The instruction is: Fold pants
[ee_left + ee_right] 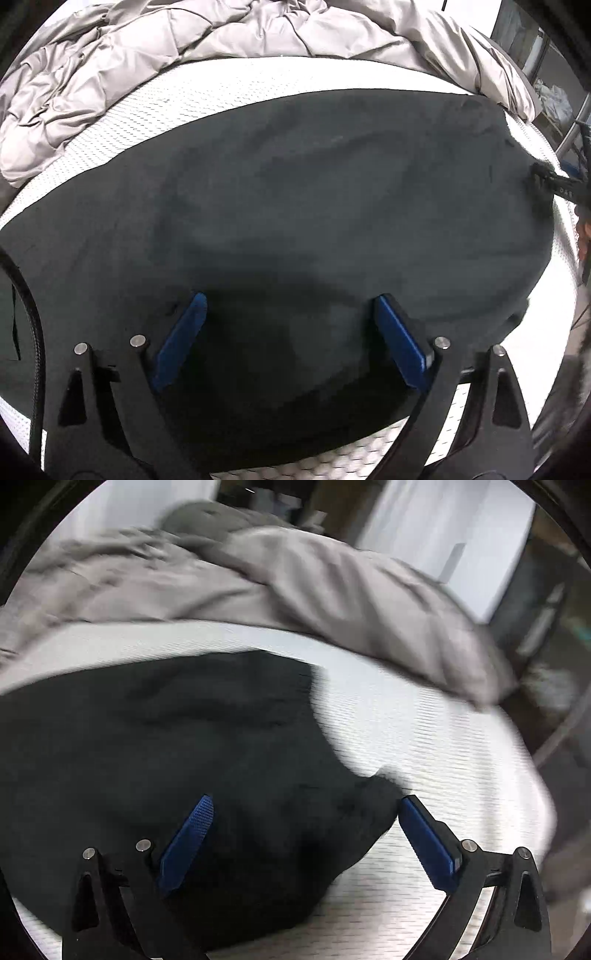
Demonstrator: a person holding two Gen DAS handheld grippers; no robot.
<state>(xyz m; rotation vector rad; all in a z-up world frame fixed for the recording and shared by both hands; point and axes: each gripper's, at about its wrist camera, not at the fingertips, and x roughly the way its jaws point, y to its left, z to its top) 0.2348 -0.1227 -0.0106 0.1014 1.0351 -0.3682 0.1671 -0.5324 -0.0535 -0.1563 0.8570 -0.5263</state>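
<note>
Under both spread claws (pixel 290 301) (pixel 306 803): dark pants (pixel 295 192) on mattress (pixel 192 92).

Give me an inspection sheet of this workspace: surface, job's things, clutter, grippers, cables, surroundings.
Surface: white textured mattress, bare where nothing lies on it.
Job's things: dark pants spread flat on the mattress, lightly wrinkled; a drawstring shows at their right end.
Clutter: grey duvet bunched along the far side of the mattress.
Grippers: left hand-held gripper open over the pants, nothing between its blue pads; right hand-held gripper open at the edge of the pants, also empty.
Cables: a black cable loops at the left edge of the left wrist view.
Surroundings: shelving beyond the bed, blurred; right wrist view smeared by motion.
</note>
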